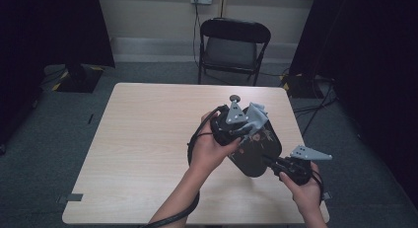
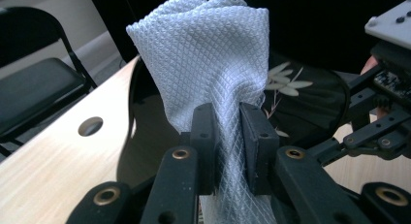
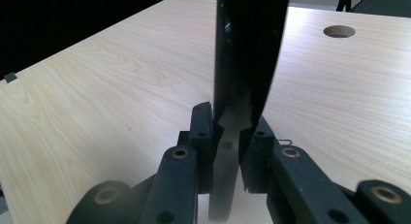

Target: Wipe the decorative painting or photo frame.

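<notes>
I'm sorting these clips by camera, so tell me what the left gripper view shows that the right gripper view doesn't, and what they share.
Left gripper view: the left gripper shut on a pale waffle-weave cloth held against the black plate, whose face has a pale leaf pattern; a folding chair; the right gripper farther off.

Right gripper view: its jaws clamp the plate's rim edge-on, with a tape mark on the table's edge.

Both: the plate, the wooden table and its round cable hole.

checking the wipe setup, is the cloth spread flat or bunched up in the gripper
Bunched. The left gripper pinches the grey cloth into a narrow neck between its jaws, and the rest fans out in folds over the black plate.
</notes>
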### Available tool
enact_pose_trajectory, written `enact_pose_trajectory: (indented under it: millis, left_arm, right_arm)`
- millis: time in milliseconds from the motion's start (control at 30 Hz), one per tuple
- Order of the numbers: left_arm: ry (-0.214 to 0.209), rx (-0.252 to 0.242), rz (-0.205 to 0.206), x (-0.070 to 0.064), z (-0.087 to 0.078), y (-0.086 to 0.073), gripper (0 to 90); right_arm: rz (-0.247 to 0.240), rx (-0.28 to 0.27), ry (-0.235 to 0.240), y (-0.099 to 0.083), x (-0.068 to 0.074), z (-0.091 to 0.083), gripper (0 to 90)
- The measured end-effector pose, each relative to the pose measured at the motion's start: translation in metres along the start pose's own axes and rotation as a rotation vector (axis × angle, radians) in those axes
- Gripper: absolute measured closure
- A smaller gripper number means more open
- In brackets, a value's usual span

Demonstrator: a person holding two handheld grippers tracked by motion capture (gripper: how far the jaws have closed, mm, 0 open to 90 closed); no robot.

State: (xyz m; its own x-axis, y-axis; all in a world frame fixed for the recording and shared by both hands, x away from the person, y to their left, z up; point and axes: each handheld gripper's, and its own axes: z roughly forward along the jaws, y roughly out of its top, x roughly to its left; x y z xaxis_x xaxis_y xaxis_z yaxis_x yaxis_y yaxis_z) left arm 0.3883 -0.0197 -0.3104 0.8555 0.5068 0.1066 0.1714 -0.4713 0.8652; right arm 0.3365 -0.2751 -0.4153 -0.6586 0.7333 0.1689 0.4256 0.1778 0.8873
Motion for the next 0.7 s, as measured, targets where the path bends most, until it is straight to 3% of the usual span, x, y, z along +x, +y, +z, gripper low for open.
enact_pose_trajectory:
  millis: [433, 700]
  left_arm:
    - [0.000, 0.059, -0.015, 0.000, 0.012, -0.029, 77.5]
    - [-0.023, 0.093, -0.035, -0.003, 0.023, -0.051, 77.5]
  right_arm:
    - [-0.002, 0.000, -0.003, 0.000, 0.000, 0.000, 78.7]
    - [-0.002, 0.000, -0.004, 0.001, 0.001, 0.000, 78.8]
